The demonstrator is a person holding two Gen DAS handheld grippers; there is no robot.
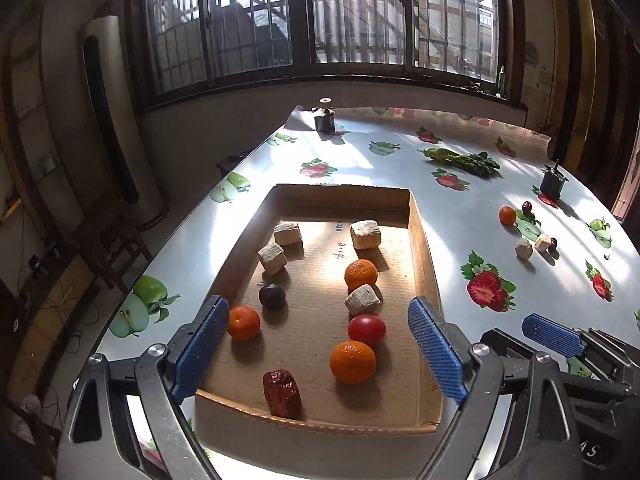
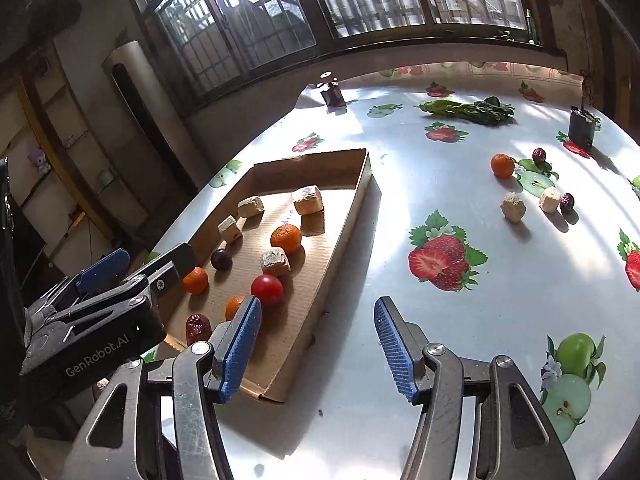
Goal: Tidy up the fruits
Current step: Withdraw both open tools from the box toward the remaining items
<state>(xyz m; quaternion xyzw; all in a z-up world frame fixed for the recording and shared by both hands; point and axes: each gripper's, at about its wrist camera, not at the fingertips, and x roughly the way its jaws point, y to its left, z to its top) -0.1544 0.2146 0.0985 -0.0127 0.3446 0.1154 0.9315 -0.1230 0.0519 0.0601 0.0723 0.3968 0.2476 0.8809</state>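
Note:
A shallow cardboard tray point(image 1: 424, 248) point(image 2: 348, 216) lies on the table and holds three oranges, a red tomato point(image 1: 366, 329) point(image 2: 267, 289), a dark plum point(image 1: 272, 296), a red date point(image 1: 282, 392) and several pale stone-like blocks. My left gripper point(image 1: 318, 352) is open and empty above the tray's near end. My right gripper point(image 2: 318, 350) is open and empty over the table just right of the tray. Loose on the table at the right lie an orange point(image 1: 507, 215) point(image 2: 502, 165), two pale blocks point(image 2: 513, 207) and two small dark fruits point(image 2: 567, 201).
The table has a white cloth point(image 2: 460, 320) printed with fruit. A bunch of green vegetables point(image 1: 464, 160) point(image 2: 468, 110) lies at the back. Two small dark holders point(image 1: 325, 118) point(image 1: 553, 184) stand near the far edges. Windows and a wall are behind.

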